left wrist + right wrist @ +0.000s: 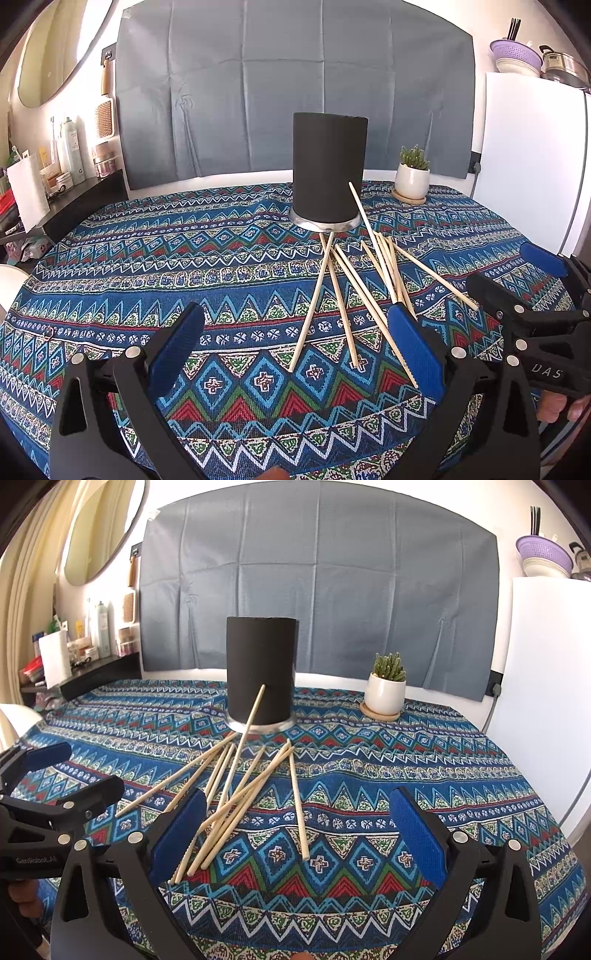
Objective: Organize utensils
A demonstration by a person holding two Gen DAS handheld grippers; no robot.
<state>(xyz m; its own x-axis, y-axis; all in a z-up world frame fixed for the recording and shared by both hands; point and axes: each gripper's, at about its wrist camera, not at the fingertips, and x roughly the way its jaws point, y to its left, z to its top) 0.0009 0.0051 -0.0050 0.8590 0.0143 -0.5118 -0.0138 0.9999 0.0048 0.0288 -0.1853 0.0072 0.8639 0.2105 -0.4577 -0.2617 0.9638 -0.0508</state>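
Several wooden chopsticks point(347, 291) lie scattered and crossed on the patterned tablecloth, in front of a tall black cylindrical holder point(328, 170) on a silver base. One chopstick leans against the holder. My left gripper point(295, 347) is open and empty, above the cloth just near of the pile. In the right wrist view the chopsticks point(240, 794) lie in front of the holder point(261, 670). My right gripper point(299, 834) is open and empty, its left finger close over the near ends of the pile. Each gripper shows at the edge of the other's view.
A small potted succulent point(412, 177) in a white pot on a wooden coaster stands right of the holder. A white fridge point(532, 155) is at the right. A dark shelf with bottles point(70, 177) is at the left. A grey cloth hangs behind.
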